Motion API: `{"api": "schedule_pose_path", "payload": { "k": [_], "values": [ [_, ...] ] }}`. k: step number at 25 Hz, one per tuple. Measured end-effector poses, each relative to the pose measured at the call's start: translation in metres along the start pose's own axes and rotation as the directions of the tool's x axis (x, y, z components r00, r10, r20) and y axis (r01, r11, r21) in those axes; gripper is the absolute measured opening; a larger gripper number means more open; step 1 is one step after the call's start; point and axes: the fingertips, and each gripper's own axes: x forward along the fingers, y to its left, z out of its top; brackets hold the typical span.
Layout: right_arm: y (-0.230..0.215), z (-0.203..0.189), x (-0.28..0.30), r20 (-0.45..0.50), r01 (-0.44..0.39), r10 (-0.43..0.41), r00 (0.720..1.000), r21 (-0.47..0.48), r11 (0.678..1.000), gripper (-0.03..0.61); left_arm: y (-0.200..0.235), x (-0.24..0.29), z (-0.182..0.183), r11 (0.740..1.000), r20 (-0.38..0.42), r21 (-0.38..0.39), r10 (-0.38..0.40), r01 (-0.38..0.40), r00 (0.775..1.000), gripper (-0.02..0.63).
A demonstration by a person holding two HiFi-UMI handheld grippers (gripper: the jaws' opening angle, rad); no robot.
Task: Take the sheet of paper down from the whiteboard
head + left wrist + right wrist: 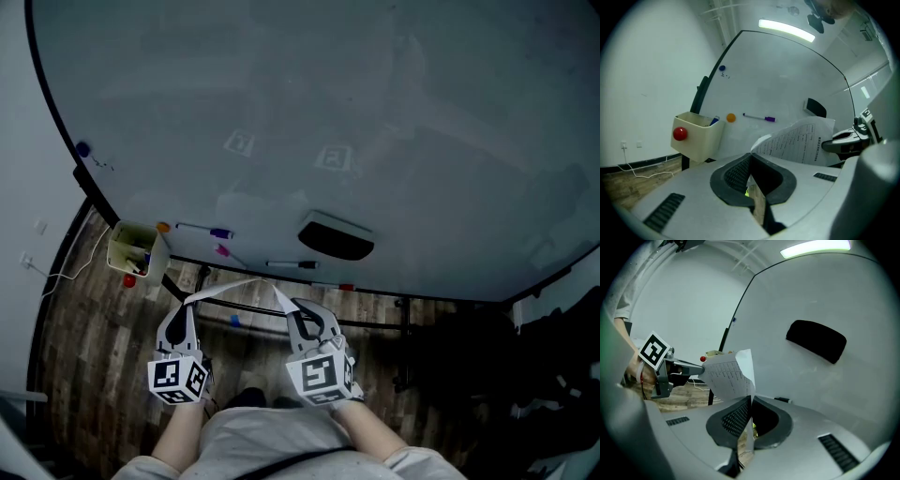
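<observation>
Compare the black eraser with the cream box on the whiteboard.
The eraser is black; the box is cream. The eraser is a flat, closed pad; the box is open-topped, with a red magnet on its side. The eraser sits mid-board; the box hangs at the lower left corner. Both sit low on the whiteboard.

Whiteboard (375,103): smooth, glossy, with faint reflections. Sheet of paper (802,140): thin, matt, printed paper. Floor (89,319) below the whiteboard: wood-look planks with visible grain. Box (696,136) at the whiteboard's lower left: cream matt plastic. Left gripper (750,159) shell: smooth grey plastic; pads (735,174) black, finely ribbed.
</observation>
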Motion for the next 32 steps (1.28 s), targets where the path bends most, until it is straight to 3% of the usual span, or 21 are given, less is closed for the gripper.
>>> {"api": "schedule_pose_path", "payload": {
  "k": [12,32],
  "values": [
    [-0.021,-0.027,-0.011,-0.034,0.069,-0.066,0.997,0.120,0.990,0.019,-0.039,0.027,-0.007,0.991,-0.030,0.006,-0.132,0.132,0.991,0.015],
    [-0.046,-0.072,-0.025,-0.144,0.162,-0.134,0.980,0.206,0.965,0.018,-0.071,0.061,-0.028,0.972,-0.097,-0.002,-0.234,0.235,0.967,0.015]
  ]
}}
